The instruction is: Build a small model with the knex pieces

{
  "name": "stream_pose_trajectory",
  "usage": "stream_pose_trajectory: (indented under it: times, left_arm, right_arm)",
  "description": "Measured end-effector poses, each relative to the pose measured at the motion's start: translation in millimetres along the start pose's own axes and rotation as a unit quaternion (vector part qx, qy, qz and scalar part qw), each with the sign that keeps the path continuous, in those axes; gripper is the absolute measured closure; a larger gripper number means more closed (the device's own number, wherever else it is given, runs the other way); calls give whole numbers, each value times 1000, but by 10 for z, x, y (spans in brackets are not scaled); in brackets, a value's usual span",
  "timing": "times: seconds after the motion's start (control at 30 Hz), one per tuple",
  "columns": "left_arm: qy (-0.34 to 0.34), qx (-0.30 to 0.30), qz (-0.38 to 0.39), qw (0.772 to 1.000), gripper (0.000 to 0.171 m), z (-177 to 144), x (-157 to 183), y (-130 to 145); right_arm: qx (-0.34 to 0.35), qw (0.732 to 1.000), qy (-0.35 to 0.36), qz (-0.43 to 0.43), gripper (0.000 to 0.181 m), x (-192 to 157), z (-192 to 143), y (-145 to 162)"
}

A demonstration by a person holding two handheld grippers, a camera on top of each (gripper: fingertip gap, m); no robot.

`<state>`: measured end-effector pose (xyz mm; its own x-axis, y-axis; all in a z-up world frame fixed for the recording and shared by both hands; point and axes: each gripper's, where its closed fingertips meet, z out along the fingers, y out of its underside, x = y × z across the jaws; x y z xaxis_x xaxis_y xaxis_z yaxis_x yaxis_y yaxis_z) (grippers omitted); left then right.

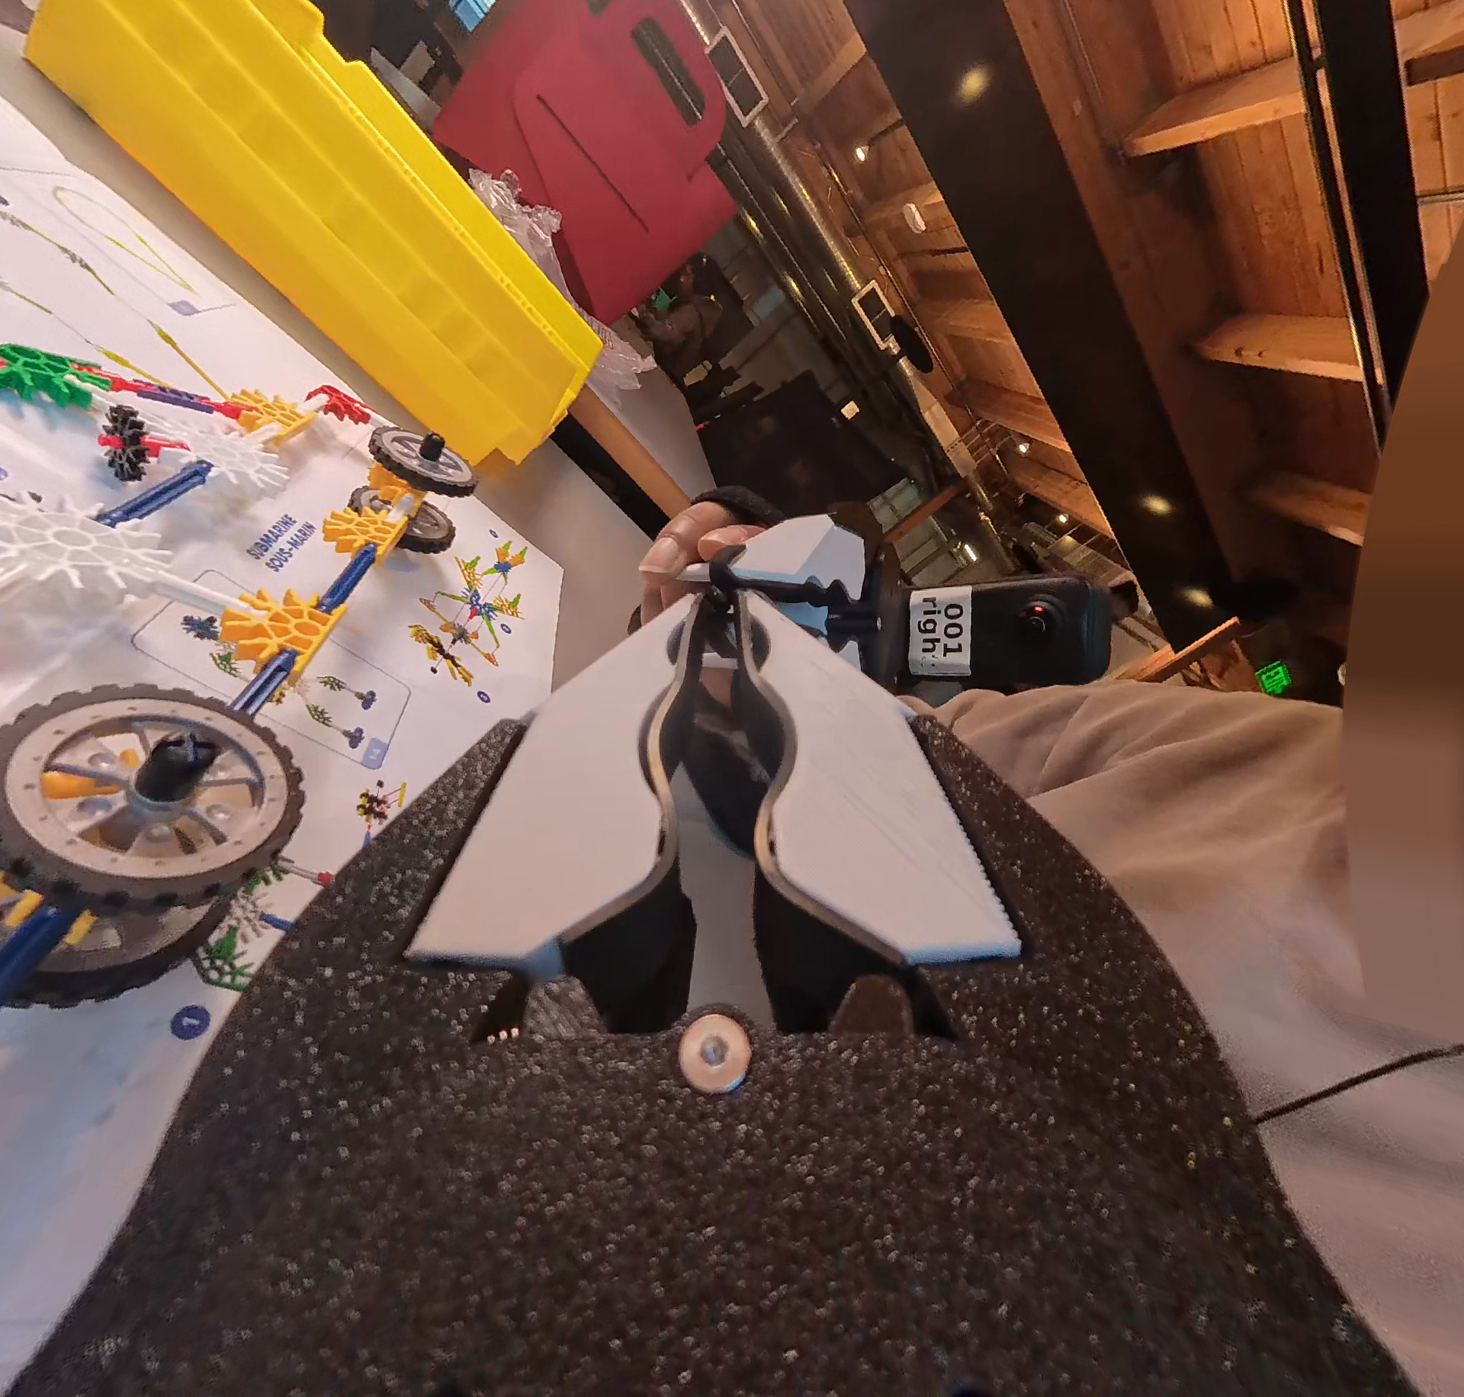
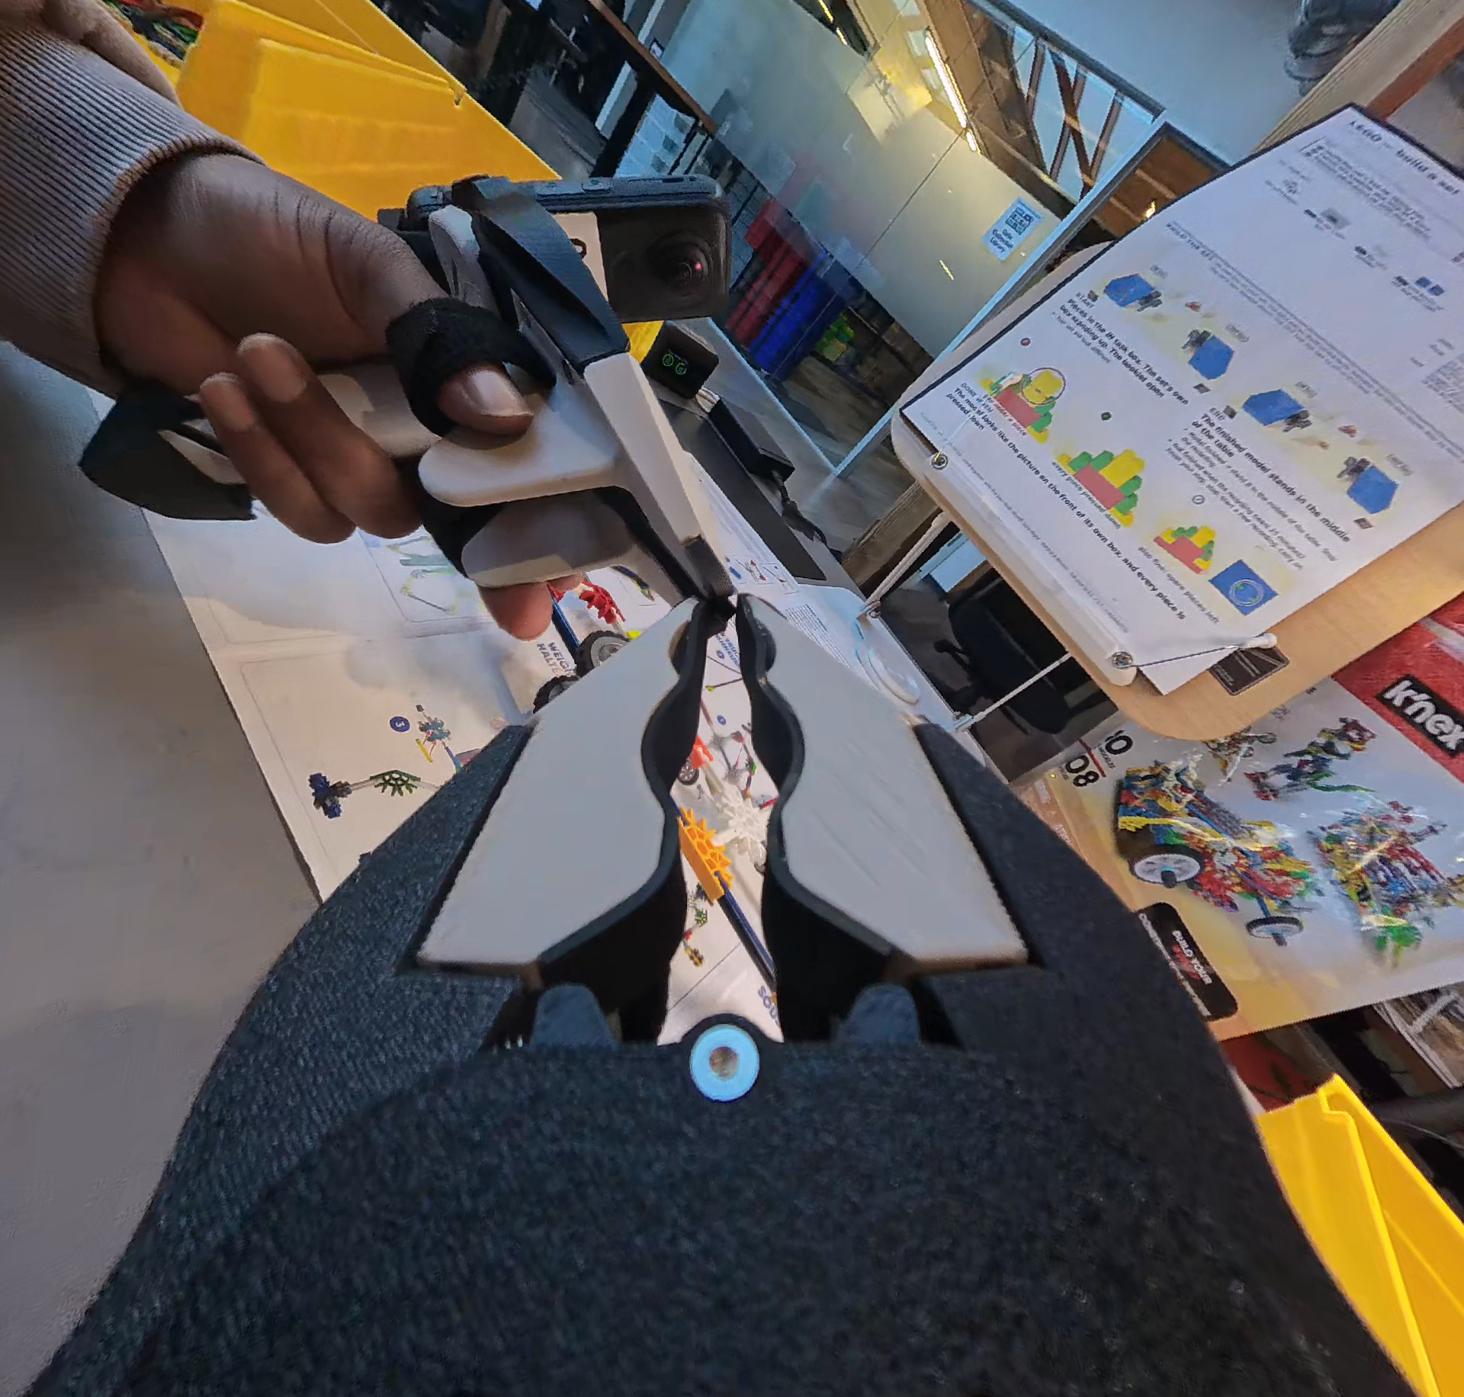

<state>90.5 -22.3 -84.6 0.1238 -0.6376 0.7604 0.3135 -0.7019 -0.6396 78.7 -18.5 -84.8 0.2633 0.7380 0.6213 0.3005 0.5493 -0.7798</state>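
Small black piece (image 1: 717, 578): pinched at the very tips of my left gripper (image 1: 718, 606), held up in the air above the near edge of the table (image 1: 602, 503) and touching nothing on it. My left jaws are clenched on it, with only their foremost ends making contact; the wavy black liners behind stand apart. My right gripper (image 2: 721, 610) meets the left one tip to tip at the same spot, and its jaws look clenched on the same piece from the opposite side. The piece is too small and dark for its shape to be made out. With so little of it between the tips, I judge the hold shallow on both sides, so the 2 grippers need to stay in line with each other for neither to lose it.

A hand (image 2: 261, 313) in a ribbed sleeve grips the left tool, whose camera (image 2: 665, 250) faces my right view.

Below and to the left lies a toy vehicle (image 1: 317, 567) of blue rods, yellow and white connectors and grey wheels, well apart from both grippers. It rests on a printed instruction sheet (image 1: 491, 567). A yellow bin (image 1: 317, 170) stands behind the sheet, with a red board (image 1: 602, 131) beyond it. On the right side, a construction-set box (image 2: 1267, 844) lies under a wooden stand (image 2: 1172, 693) carrying another printed page.
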Motion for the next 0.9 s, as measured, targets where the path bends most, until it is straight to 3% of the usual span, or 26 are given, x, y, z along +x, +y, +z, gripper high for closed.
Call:
stream_pose_trajectory:
  times: [0.1,0.27,0.33,0.63,0.9]
  left_arm:
    - [21,-26,48,998,168,-16,101,34]
    - [60,-95,143,983,170,-58,283,163]
    - [64,-109,157,979,170,-68,308,191]
    - [102,-172,142,970,170,-117,352,395]
    - [93,-132,86,983,170,-92,253,283]
  right_arm:
    - [36,999,-22,15,176,-31,-44,-88]
    - [94,982,-115,117,172,-123,-162,-196]
    - [101,981,-126,112,175,-144,-193,-212]
    - [104,979,-171,40,176,-374,-262,-266]
    - [84,991,-107,-1,178,-269,-191,-179]
